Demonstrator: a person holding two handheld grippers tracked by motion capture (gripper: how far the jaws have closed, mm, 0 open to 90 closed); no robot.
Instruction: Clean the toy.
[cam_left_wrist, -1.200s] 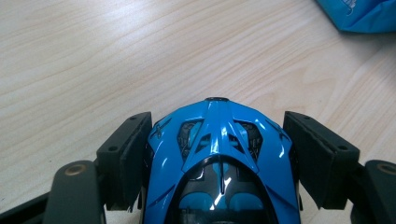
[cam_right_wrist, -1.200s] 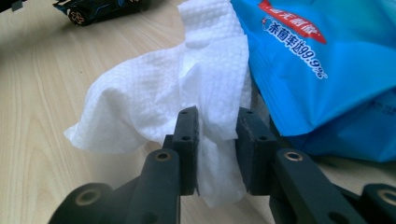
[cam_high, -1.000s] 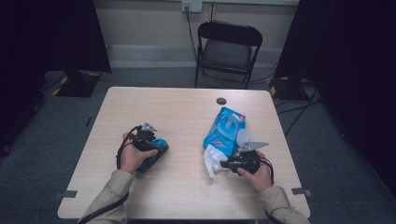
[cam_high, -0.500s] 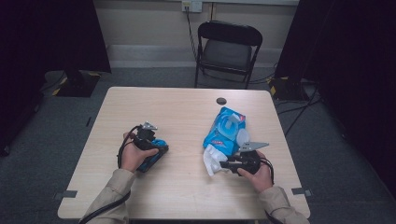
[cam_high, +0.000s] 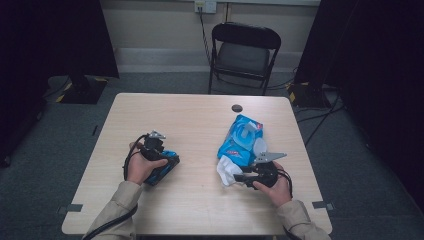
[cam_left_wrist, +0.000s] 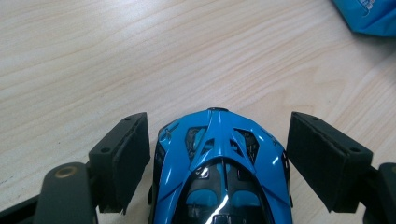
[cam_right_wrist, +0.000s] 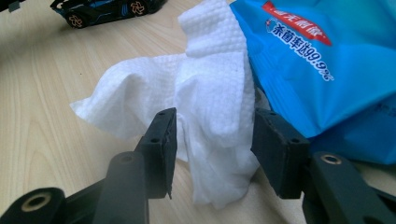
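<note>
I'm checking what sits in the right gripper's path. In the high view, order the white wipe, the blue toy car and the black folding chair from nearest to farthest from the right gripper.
1. White wipe, just left of the right gripper, at its jaws.
2. Blue toy car, across the table by the left hand.
3. Black folding chair, beyond the table's far edge.

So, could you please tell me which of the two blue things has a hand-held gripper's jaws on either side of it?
The blue toy car, flanked by the left hand-held gripper; the blue wipes packet lies apart.
</note>
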